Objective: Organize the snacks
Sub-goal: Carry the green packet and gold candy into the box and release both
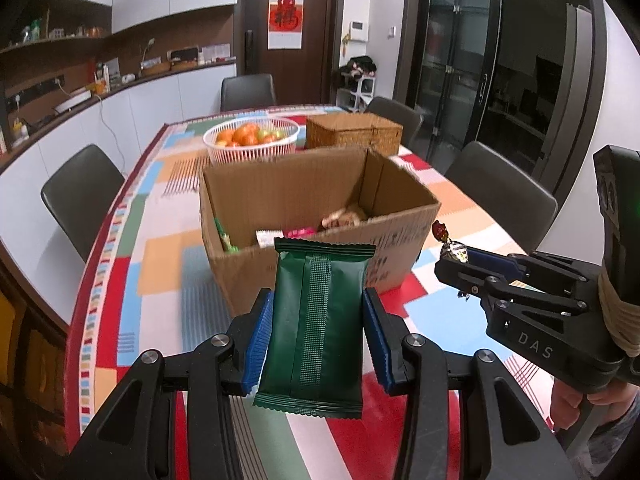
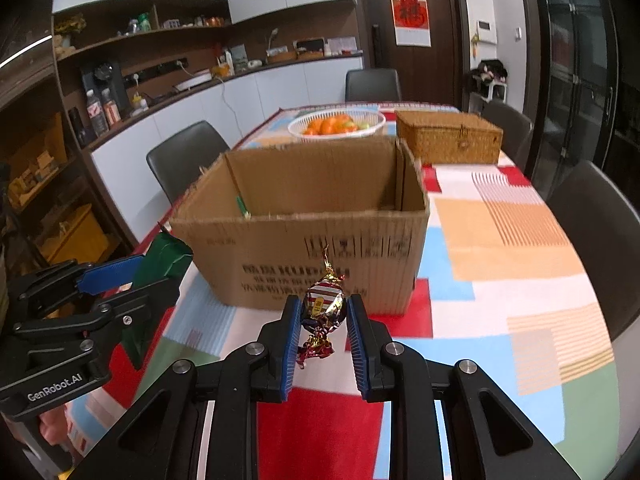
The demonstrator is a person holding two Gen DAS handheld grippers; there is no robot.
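Note:
My left gripper (image 1: 318, 300) is shut on a dark green snack packet (image 1: 316, 320), held above the table in front of an open cardboard box (image 1: 320, 200). The box holds several snacks (image 1: 340, 218). My right gripper (image 2: 323, 308) is shut on a foil-wrapped candy (image 2: 323, 304) with red and white stripes, just before the box (image 2: 312, 236). The right gripper also shows at the right of the left wrist view (image 1: 452, 256), with the candy (image 1: 444, 236) at its tip. The left gripper with the green packet (image 2: 160, 264) shows at the left of the right wrist view.
A white basket of oranges (image 1: 252, 138) and a wicker box (image 1: 354, 132) stand behind the cardboard box on a table with a colourful patchwork cloth (image 1: 160, 260). Dark chairs (image 1: 80, 196) surround the table. A counter runs along the left wall.

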